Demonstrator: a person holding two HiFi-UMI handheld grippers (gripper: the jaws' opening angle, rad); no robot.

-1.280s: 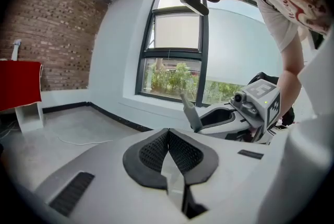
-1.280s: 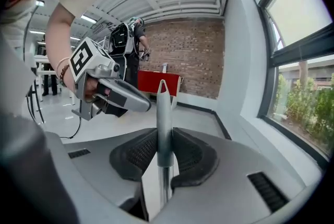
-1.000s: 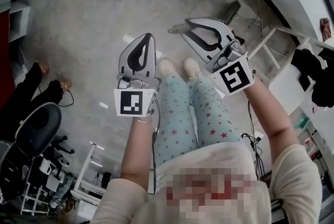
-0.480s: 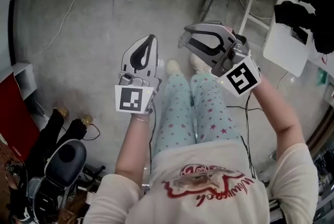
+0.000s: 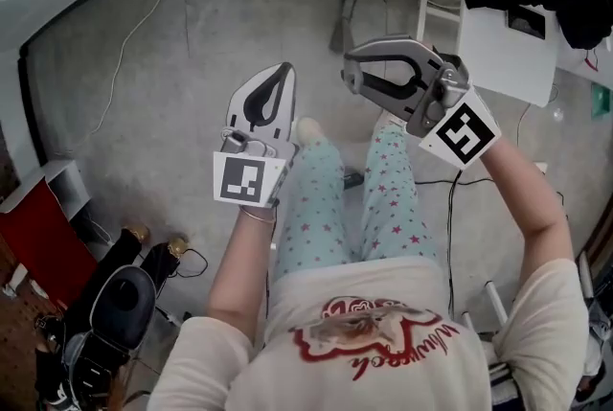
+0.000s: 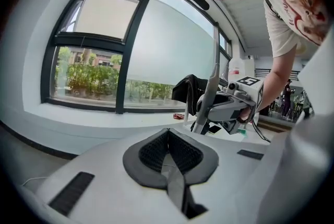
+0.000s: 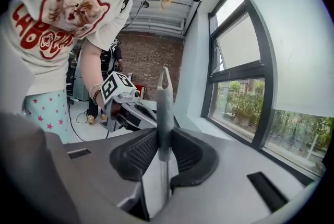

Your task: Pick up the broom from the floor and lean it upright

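There are two tools, the left tool [image 5: 284,72] and the right tool [image 5: 350,74]. They carry two marker cubes, the left cube [image 5: 241,181] and the right cube [image 5: 463,133]. One broom [image 7: 165,105] shows, and one person with two star-patterned trouser legs [image 5: 321,208]. On the floor [image 5: 192,102] there are one thin white cable [image 5: 144,11] and one black office chair [image 5: 120,299].
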